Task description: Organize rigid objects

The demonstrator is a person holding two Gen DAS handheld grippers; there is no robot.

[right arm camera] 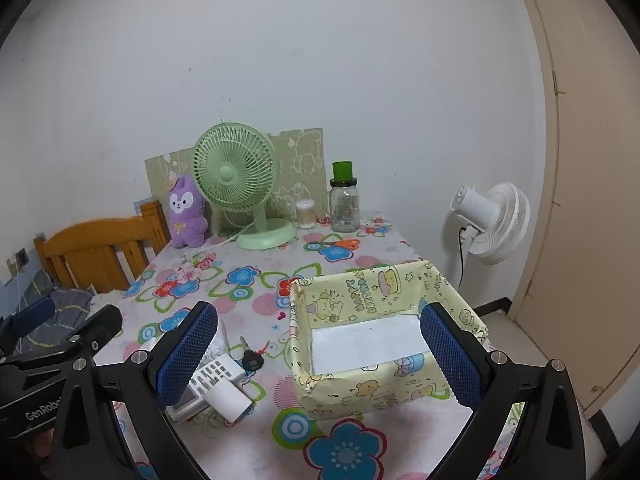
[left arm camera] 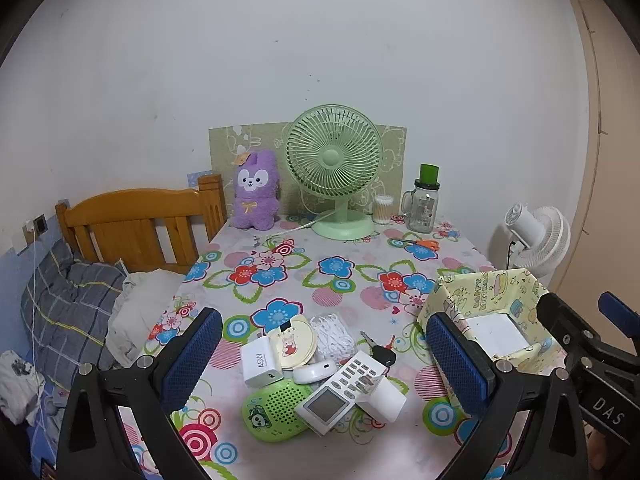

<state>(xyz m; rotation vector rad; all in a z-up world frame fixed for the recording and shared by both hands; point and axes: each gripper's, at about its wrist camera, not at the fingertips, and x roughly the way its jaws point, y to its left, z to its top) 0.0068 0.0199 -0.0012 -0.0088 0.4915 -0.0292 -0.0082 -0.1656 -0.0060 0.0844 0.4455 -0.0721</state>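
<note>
Remote point(right arm camera: 208, 376) half hidden behind right gripper's point(right arm camera: 320, 356) finger point(right arm camera: 186, 354).

On the flower-patterned tablecloth point(left arm camera: 304, 276), a heap of small items is found left of the yellow paper-covered box point(right arm camera: 332, 390): a white remote control point(left arm camera: 344, 388) is laid across a green perforated speaker point(left arm camera: 276, 408), with a white charger block point(left arm camera: 260, 362) behind it. Well behind the box, a green desk fan point(left arm camera: 334, 160) is placed.
</note>
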